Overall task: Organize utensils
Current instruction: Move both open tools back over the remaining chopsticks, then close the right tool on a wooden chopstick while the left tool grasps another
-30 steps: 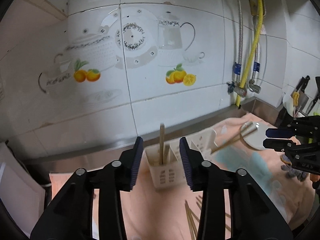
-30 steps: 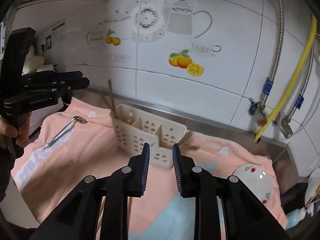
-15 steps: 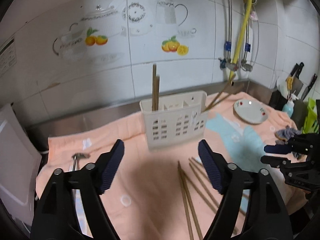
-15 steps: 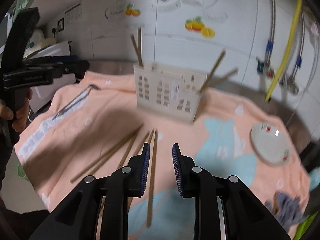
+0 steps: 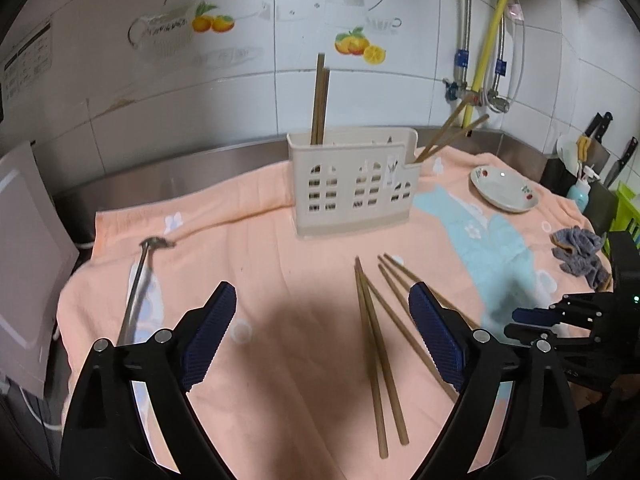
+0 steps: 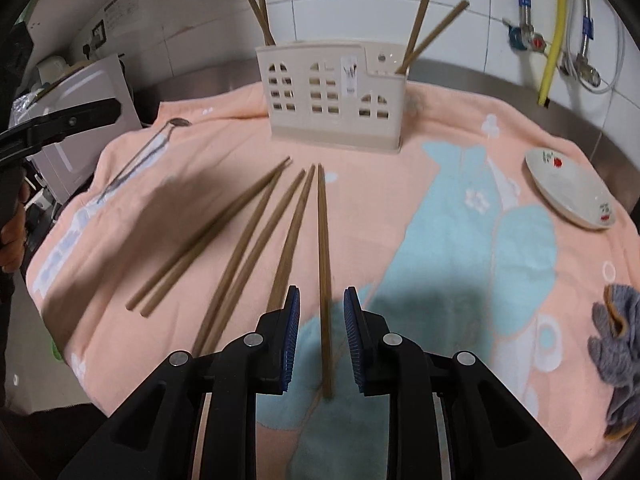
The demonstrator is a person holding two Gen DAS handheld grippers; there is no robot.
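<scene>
A cream utensil holder (image 5: pixel 352 188) (image 6: pixel 332 96) stands on the peach towel (image 5: pixel 260 240), with chopsticks upright in its left end (image 5: pixel 320 100) and leaning out of its right end (image 5: pixel 448 132). Several loose chopsticks (image 5: pixel 372 340) (image 6: pixel 240 240) lie in front of it. A metal spoon (image 5: pixel 138 288) (image 6: pixel 140 160) lies at the left. My left gripper (image 5: pixel 320 300) hovers over the towel, its jaws opening wide with nothing between them. My right gripper (image 6: pixel 321 294) is low over the rightmost chopstick (image 6: pixel 322 240), which lies in line with the narrow gap; the pads do not touch it.
A small white plate (image 5: pixel 504 190) (image 6: pixel 572 196) and a grey cloth (image 5: pixel 578 248) (image 6: pixel 616 360) sit at the right. A white appliance (image 5: pixel 28 260) stands at the left. Knives (image 5: pixel 600 124) and hoses (image 5: pixel 488 40) are along the tiled back wall.
Both grippers have dropped and drawn back from the holder toward the towel. The left jaws have spread wide. The loose chopsticks have come into view under the right gripper.
</scene>
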